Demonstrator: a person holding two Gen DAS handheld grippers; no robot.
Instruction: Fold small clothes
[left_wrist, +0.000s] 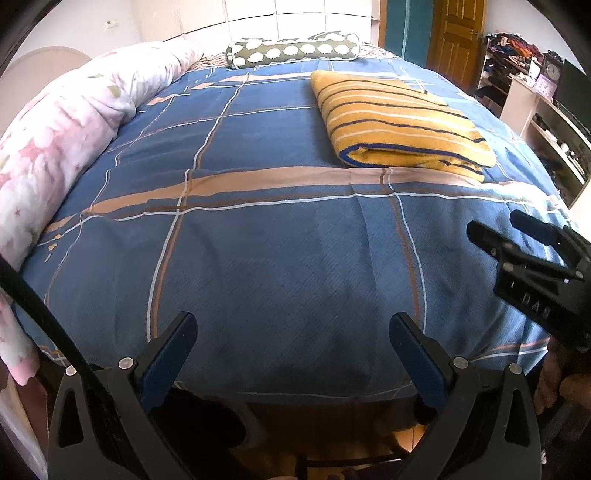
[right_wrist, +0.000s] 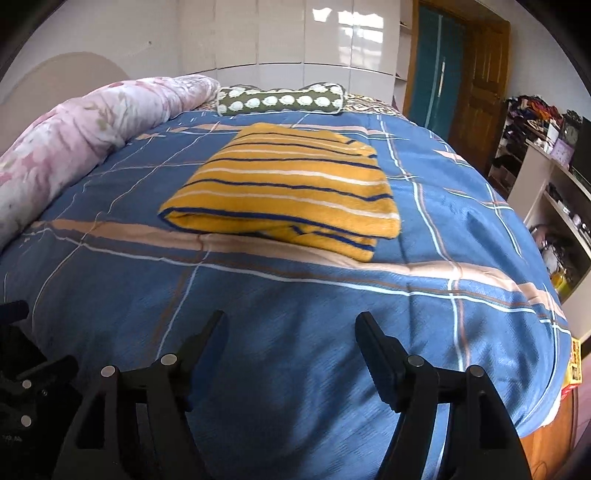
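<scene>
A: Which step is in hand?
B: The striped yellow garment (right_wrist: 284, 188) is lying folded on the bed (right_wrist: 295, 314), well ahead of both tools, so I judge this fold finished.
A: The tools?
B: The right hand-held gripper (right_wrist: 290, 325) and left hand-held gripper (left_wrist: 291, 328) are both pointing downward over the near bedspread, jaws apart, holding nothing. Next is probably fetching another piece.

- folded garment (right_wrist: 284, 192) lies on the bedspread (right_wrist: 295, 295), mid-bed, at 12 o'clock from the right gripper (right_wrist: 290, 354)
- bolster pillow (right_wrist: 282, 99) behind garment, at bed's far end
- rolled quilt (right_wrist: 85, 133) along bed edge, 10 o'clock
- shelves (right_wrist: 546, 192) off bed, 2 o'clock
- left gripper (left_wrist: 293, 354) over near edge, garment at 1 o'clock
</scene>
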